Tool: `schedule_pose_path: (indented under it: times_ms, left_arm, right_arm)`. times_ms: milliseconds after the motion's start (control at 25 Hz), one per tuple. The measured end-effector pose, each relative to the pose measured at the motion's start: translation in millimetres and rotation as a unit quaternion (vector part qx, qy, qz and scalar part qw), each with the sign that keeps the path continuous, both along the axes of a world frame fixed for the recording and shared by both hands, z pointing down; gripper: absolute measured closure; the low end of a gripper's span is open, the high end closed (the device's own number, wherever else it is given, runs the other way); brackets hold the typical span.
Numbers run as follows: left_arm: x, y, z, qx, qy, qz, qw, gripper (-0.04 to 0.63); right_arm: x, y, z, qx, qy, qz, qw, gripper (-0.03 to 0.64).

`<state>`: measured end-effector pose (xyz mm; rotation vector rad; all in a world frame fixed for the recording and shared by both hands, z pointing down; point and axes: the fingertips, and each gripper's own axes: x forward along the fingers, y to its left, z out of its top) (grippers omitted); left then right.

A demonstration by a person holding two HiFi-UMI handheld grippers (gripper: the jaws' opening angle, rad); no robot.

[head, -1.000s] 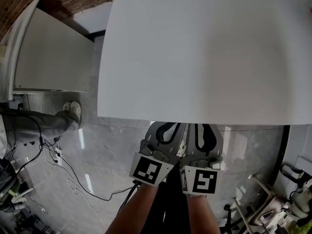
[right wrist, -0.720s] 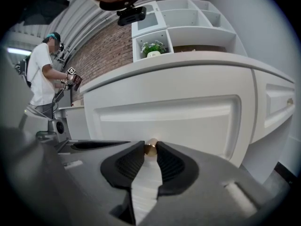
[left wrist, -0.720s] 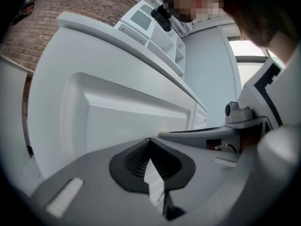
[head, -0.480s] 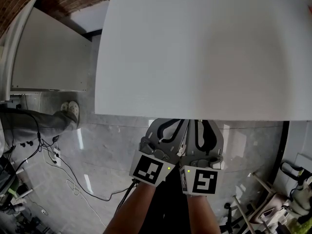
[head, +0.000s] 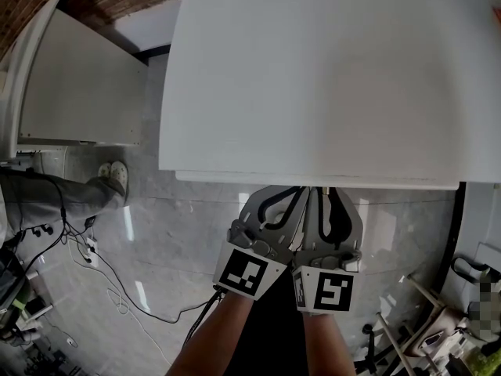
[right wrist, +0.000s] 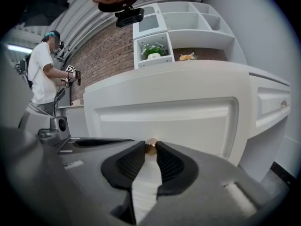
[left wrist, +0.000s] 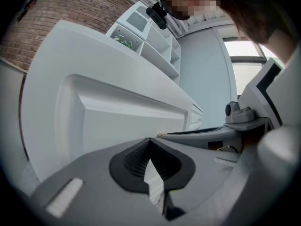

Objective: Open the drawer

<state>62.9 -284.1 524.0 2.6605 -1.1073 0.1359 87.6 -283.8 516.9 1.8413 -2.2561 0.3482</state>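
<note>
The white drawer front (right wrist: pixel 188 121) fills the right gripper view, with a small brass knob (right wrist: pixel 151 146) at its middle. My right gripper (right wrist: pixel 151 149) is shut on that knob; its jaws have just been closing with the knob between the pads. In the head view the drawer's top edge (head: pixel 313 180) sticks out a little from under the white cabinet top (head: pixel 329 77), and both grippers reach under it. My left gripper (left wrist: pixel 149 142) is beside the right one, on its left, facing the same drawer front (left wrist: pixel 122 126). Its tips are together with nothing between them.
A second white cabinet (head: pixel 78 92) stands to the left, a person's shoes (head: pixel 113 175) next to it. Cables (head: pixel 109 265) trail over the grey floor. Clutter (head: pixel 446 327) lies at lower right. A person in a white shirt (right wrist: pixel 42 79) and a shelf unit (right wrist: pixel 153 51) are behind the cabinet.
The drawer's edge has come out from under the cabinet top toward me. Both grippers have shifted slightly toward me with it.
</note>
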Motion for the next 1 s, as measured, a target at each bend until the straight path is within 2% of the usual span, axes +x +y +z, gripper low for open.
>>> schedule_pose_path:
  times_ms: [200,1000]
  left_arm:
    - [1,6,-2,0.01,-0.01,0.004,0.9999,0.604]
    - [0,28,-4,0.012,-0.004,0.011,0.9999,0.606]
  right_arm:
    - [1,6,-1,-0.001,-0.002,0.003,1.0,0.544]
    - [0,28,0,-0.002,-0.008,0.012,1.0,0.546]
